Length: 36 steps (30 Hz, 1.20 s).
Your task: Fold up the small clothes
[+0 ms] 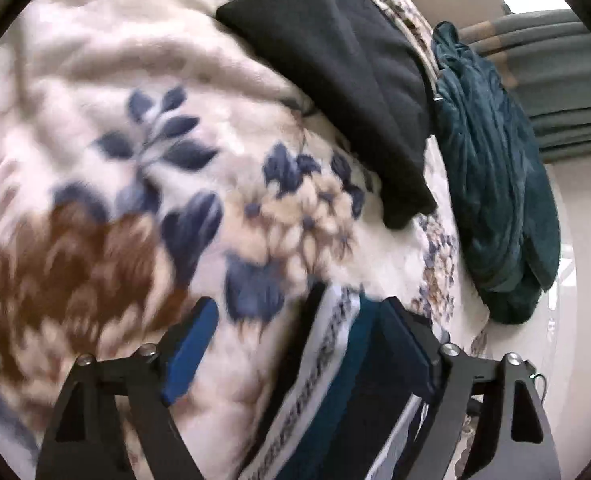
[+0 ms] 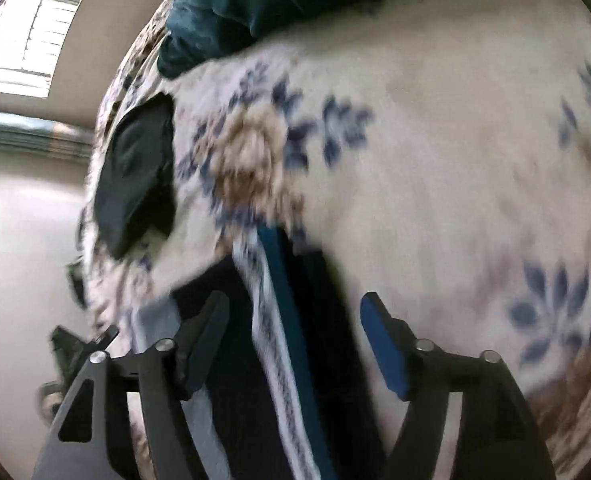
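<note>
A small navy garment with a white patterned band and a teal stripe (image 1: 335, 392) lies on the floral blanket (image 1: 143, 120), between the fingers of my left gripper (image 1: 299, 320), which stands open around it. The same garment (image 2: 279, 360) lies between the fingers of my right gripper (image 2: 295, 316), also open. A folded black garment (image 1: 347, 80) lies further up the bed; it also shows in the right wrist view (image 2: 135, 176). Both views are blurred by motion.
A crumpled dark teal cloth (image 1: 495, 184) lies at the bed's right edge, also in the right wrist view (image 2: 231, 4). Grey curtains (image 1: 567, 80) and pale floor (image 2: 19, 264) lie beyond the bed edge. A window (image 2: 31, 36) is at upper left.
</note>
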Tool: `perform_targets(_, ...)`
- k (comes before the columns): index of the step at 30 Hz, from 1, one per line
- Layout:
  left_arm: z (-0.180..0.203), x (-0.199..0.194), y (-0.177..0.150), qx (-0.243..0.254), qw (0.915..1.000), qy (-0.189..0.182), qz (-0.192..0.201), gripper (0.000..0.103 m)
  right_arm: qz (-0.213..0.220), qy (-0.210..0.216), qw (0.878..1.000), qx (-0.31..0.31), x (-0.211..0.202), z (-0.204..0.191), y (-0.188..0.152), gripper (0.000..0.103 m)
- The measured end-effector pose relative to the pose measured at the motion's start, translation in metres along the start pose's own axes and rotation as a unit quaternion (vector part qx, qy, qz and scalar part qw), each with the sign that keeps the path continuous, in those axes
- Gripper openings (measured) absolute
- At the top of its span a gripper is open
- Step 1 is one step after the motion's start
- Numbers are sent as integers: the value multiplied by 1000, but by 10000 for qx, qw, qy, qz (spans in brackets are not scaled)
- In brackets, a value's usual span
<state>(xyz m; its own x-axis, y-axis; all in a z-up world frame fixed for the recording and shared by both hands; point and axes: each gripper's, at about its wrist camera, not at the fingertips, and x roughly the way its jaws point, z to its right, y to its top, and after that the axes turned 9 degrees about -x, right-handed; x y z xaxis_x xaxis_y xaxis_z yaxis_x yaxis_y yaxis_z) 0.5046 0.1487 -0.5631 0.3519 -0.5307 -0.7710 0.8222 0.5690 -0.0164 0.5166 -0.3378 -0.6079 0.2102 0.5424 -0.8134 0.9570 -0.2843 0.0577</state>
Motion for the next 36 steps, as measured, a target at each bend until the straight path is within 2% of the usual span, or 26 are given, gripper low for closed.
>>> perform_targets(2,-5,0,-18,38,9997,-72,-229,88,-306,346,9989,30,7,10,-22,72)
perform_targets(3,-8,2,-26,37,9993,-132,-359,89,-430,450,9981,41,13,15,-30,80)
perform_targets(5,-14,15,-44,9,9968,-349,-723,90,-663,821,9944,61,34,25,-43,90)
perform_targets(7,-18,33,-57,-19,9928,-526,-1079,90,-867,1040,9908,66,56,28,-47,90)
perform_targets(9,-18,46,-64,5,9903,-622,-1240,90,-913,1291,9874,-3,71,24,-47,91)
perform_targets(13,-11,54,-63,122,9901,-650,-1239,90,-940,1757,9798,-134,86,7,-47,89)
perform_targets(14,-9,54,-63,160,9901,-659,-1227,90,-1012,1778,9785,-263,92,1,-48,84)
perform_targets(15,-6,54,-63,225,9904,-668,-1187,90,-1133,1676,9785,-390,98,-5,-50,65)
perform_targets(16,-2,52,-64,283,9905,-715,-1138,80,-1196,1583,9790,-459,101,-8,-53,51)
perform_targets(17,4,48,-66,430,9896,-855,-1070,55,-1195,1575,9792,-460,102,-11,-56,29)
perform_targets(18,8,45,-70,579,9896,-813,-1038,50,-1126,1516,9809,-467,100,-16,-57,28)
perform_targets(20,19,35,-71,778,9888,-876,-920,31,-971,1379,9842,-538,92,-24,-57,25)
perform_targets(24,30,13,-59,640,9877,-1142,-856,27,-733,1320,9865,-638,68,-47,-52,23)
perform_targets(27,51,-4,-44,864,9858,-1223,-757,27,-599,1220,9858,-985,54,-78,-40,23)
perform_targets(32,95,-31,4,1055,9829,-1408,-551,27,-309,1290,9841,-1185,36,-133,12,23)
perform_targets(36,129,-55,65,1286,9806,-1446,-301,27,17,1418,9809,-1331,33,-191,68,23)
